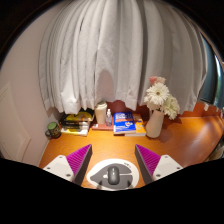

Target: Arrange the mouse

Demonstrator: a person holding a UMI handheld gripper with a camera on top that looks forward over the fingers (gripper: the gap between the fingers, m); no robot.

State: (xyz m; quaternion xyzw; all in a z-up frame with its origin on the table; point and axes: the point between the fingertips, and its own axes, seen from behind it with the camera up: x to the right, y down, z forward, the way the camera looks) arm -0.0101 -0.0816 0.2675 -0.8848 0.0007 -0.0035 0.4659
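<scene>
Mouse (114,176), grey with a darker strip down its middle, sat low between the two fingers of your hand-held gripper (113,162), resting on a pale round mat (98,178) on the orange-brown surface (110,146). Your fingers were spread wide, released, with the purple pads (79,158) angled inward and a clear gap on each side of the mouse, so neither pad pressed on it. The near end of the mouse was cut off, and the mat's outline was partly hidden behind the fingers.

Beyond the fingers, at the far edge of the surface, you had a blue book (124,123) lying flat, with cover print too small to read. Beside it stood a white vase (154,123) of pale flowers (160,98). To the other side sat a stack of items with a yellow edge (76,127) and a small dark-green jar (52,129); what they were exactly was hard to tell. A dark rounded object (117,106) and a pale cup-like shape (101,112) stood behind the book, both indistinct. White curtains (110,50) hung across the whole background.
</scene>
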